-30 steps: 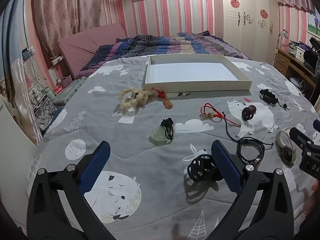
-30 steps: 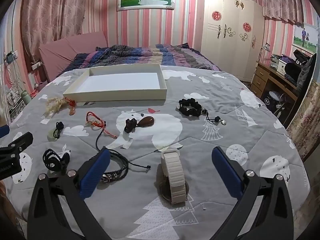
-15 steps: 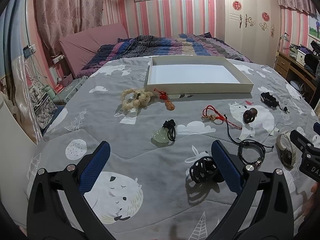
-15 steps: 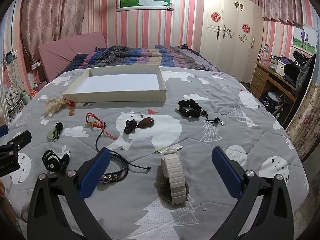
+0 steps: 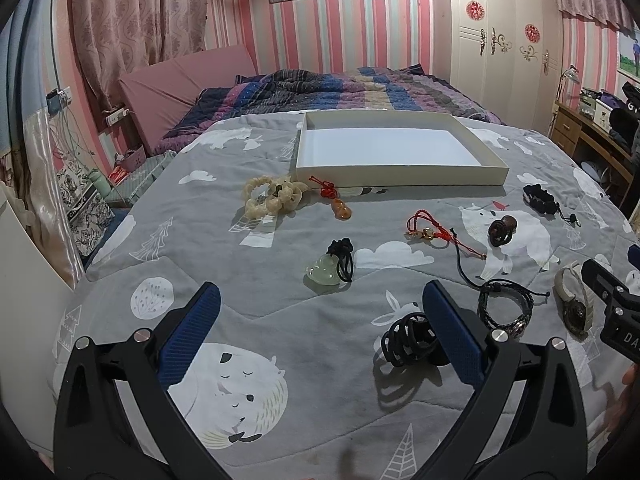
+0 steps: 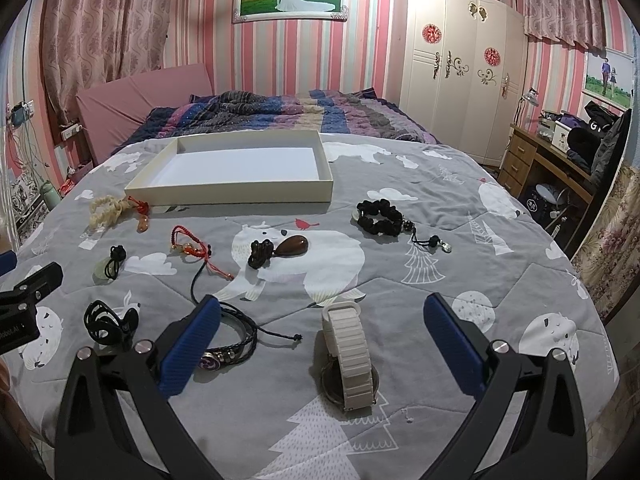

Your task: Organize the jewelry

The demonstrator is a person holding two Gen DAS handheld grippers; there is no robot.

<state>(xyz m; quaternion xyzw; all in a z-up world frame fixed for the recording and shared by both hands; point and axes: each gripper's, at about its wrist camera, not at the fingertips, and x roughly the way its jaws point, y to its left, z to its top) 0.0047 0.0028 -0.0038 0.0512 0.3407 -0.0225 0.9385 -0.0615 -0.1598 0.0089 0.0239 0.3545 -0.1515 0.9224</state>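
Grey cartoon-print bedspread [image 6: 400, 184] carries everything: shallow white cardboard tray [image 6: 224, 196] at the far side sits empty, jewelry scattered nearer. Left tongs [image 5: 320, 328] and right tongs [image 6: 320, 334] both gape, nothing sorted yet.

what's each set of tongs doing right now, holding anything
Left tongs: open, holding nothing, above the bedspread.
Right tongs: open, holding nothing, with the white watch lying between the fingers.
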